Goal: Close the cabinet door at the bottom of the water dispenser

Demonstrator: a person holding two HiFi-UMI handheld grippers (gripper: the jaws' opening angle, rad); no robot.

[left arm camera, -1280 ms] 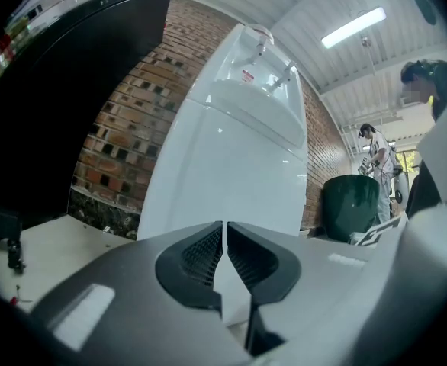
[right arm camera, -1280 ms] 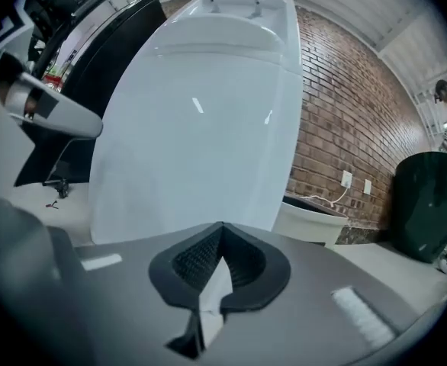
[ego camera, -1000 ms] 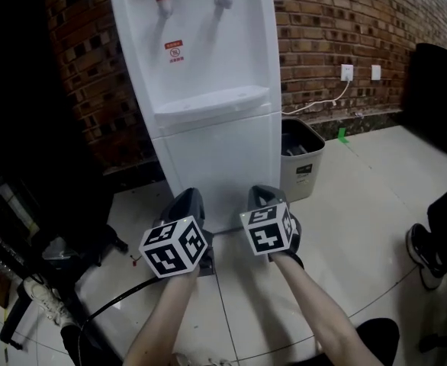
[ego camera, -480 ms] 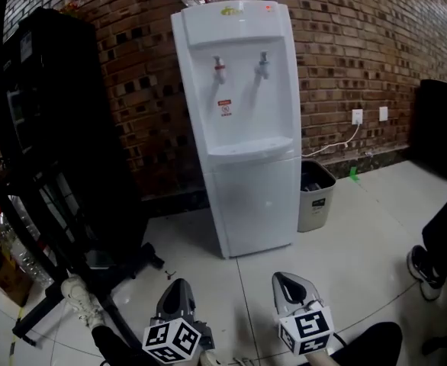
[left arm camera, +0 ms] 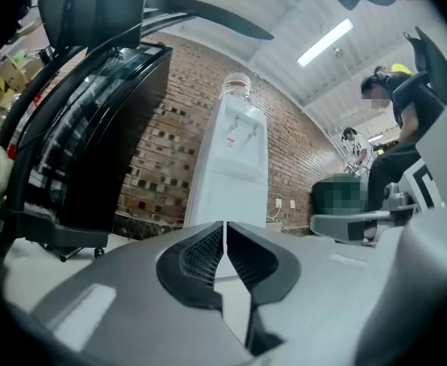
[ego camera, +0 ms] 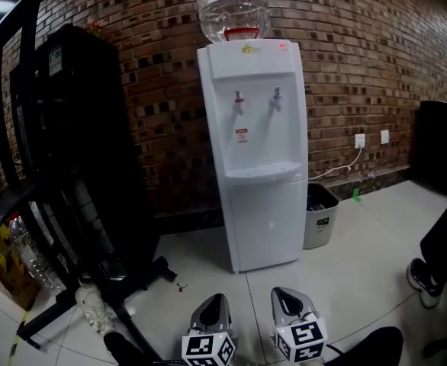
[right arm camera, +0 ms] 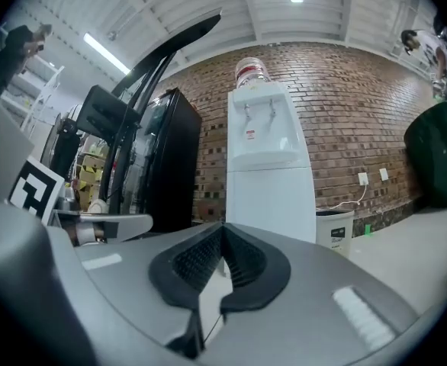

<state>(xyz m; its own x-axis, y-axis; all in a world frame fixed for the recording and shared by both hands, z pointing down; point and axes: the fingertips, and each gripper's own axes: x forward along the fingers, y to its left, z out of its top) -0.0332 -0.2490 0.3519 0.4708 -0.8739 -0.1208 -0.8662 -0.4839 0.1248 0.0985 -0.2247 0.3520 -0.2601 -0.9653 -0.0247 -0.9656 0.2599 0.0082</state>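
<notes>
Position of task object: the water dispenser (ego camera: 258, 128) stands upright on the floor against the brick wall. The cabinet door (ego camera: 267, 219) forms its lower front panel. The door's long axis is vertical. It appears flush with the housing, and no gap shows along either edge, so the task is judged complete or close to it.

Gripper state: the left gripper (ego camera: 214, 302) has its jaws pressed together with nothing between them. The right gripper (ego camera: 283, 296) is likewise closed and empty.

Key relation: both grippers sit low at the near edge of the head view. Both point roughly level at the dispenser, and the door lies straight ahead across open floor, well apart from both. The right gripper lines up with the door's width. The left gripper lines up just outside the door's left edge. The right is therefore judged better placed for any further push.

Markings:
- The red-and-white sticker (ego camera: 242, 136) below the taps is too small to read.
- The yellow badge (ego camera: 248, 49) on the top panel is illegible.
- The water bottle (ego camera: 231, 10) carries a red band.
- The waste bin (ego camera: 320, 218) beside the dispenser carries a dark label that cannot be read.
</notes>
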